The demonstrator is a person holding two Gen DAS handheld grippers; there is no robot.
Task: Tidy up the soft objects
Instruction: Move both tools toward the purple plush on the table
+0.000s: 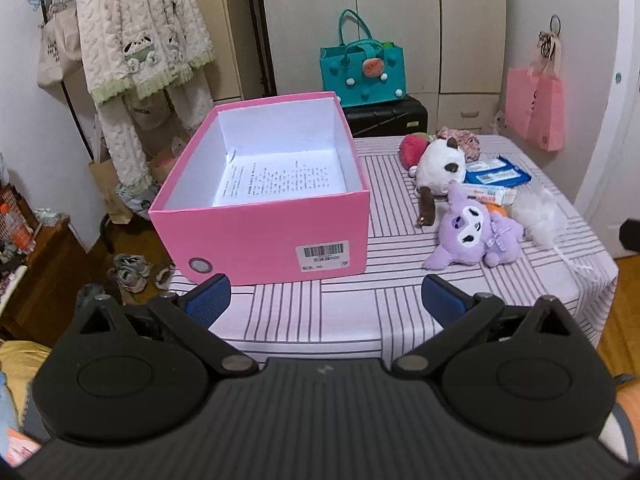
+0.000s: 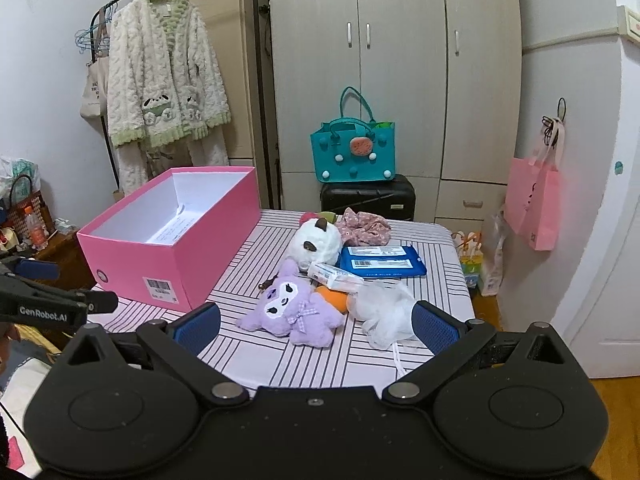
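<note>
Hovering grippers, toys still on the table

Hanging over the near edge of the striped tablecloth (image 1: 320,312), left gripper (image 1: 326,300) and right gripper (image 2: 316,322) both gape wide, holding nothing. Purple plush toy (image 2: 290,312) lies beside the open pink cardboard box (image 1: 260,236).

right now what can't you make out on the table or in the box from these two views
- Print on the paper in the pink box: too small and blurred in both views; its near wall hides part of the floor.
- Orange soft item: mostly covered by the purple plush and white fluffy item.
- Red plush: half hidden behind the white plush.
- Blue packet labels: unreadable.
- Near table edge: blocked by the open jaws of each gripper.
</note>
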